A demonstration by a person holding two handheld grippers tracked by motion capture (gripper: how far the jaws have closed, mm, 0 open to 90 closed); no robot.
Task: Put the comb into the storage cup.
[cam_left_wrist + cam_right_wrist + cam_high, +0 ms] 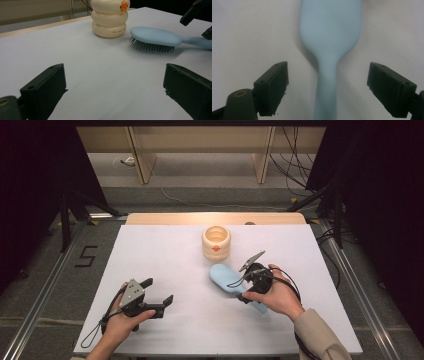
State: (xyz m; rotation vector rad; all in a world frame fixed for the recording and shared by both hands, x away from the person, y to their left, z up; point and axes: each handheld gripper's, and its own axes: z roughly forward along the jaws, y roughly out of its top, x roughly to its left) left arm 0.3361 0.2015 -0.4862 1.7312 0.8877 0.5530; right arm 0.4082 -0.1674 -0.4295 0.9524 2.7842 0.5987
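Observation:
A light blue hairbrush (224, 277) lies bristles down on the white table (165, 255), its handle running toward the near right. My right gripper (248, 287) hovers over that handle, open. In the right gripper view the handle (326, 87) runs up between the two spread jaws, untouched, and widens into the brush head (330, 32). My left gripper (159, 291) is open at the near left, holding nothing. Its own view looks across the bare table at the brush (155, 38) and a cream ringed cup (110, 18).
The cream ringed cup (216, 242) with an orange spot stands upright at the back middle, just beyond the brush head. A wooden strip (215, 218) edges the table's far side. Black stands and cables sit on the floor beyond.

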